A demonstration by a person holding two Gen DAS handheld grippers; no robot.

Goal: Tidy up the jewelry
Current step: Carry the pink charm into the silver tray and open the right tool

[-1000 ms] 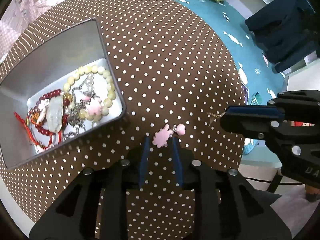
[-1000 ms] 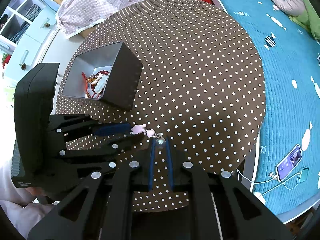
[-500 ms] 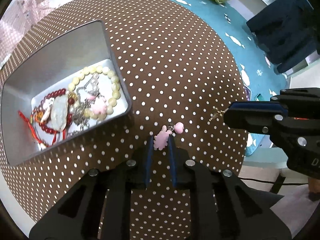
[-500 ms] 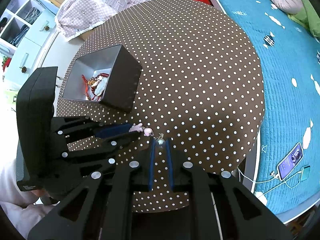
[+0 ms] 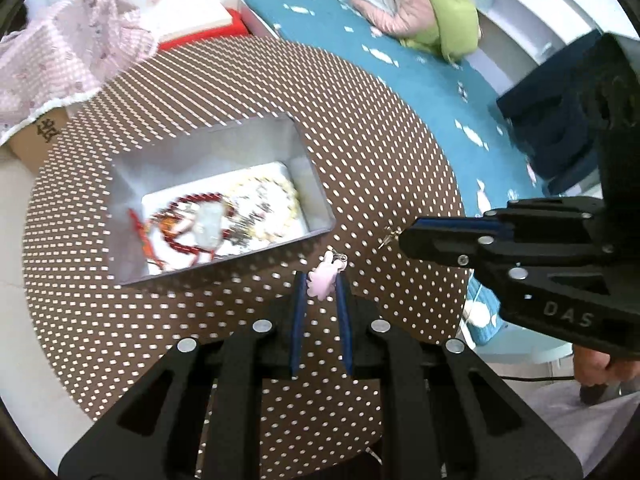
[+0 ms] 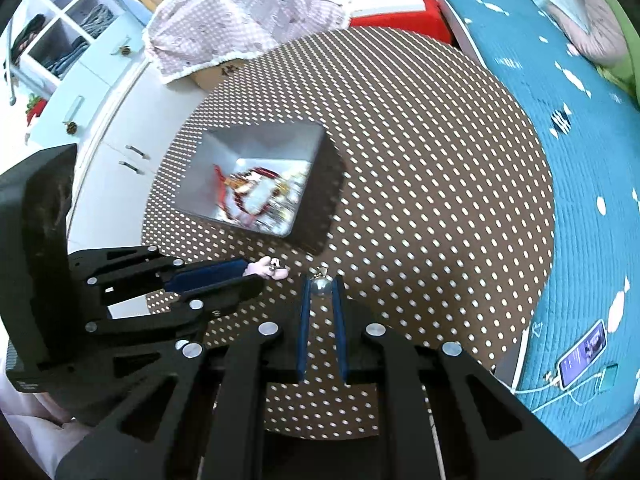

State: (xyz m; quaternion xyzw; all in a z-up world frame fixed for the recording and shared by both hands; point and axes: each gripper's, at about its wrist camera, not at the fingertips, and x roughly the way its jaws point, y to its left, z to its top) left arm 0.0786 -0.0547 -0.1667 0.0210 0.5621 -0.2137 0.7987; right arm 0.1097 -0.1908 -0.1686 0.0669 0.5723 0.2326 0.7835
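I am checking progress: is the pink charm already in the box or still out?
Out. The pink charm sits between the left gripper fingers, short of the box.

The round counter (image 5: 384,128) wears a matt brown cloth with white dots; the jewelry box (image 5: 280,136) has the same dotted cloth outside and smooth, dull silver-grey walls within, its contents blurred; the left claw (image 5: 320,284), matt black plastic with blue rubbery pads, grips a soft-looking matt pink charm (image 5: 321,280); the right claw (image 6: 321,286), of like make, holds a glossy silvery bead (image 6: 321,287); a quilted teal bedspread (image 6: 568,184); a glossy phone (image 6: 584,354).
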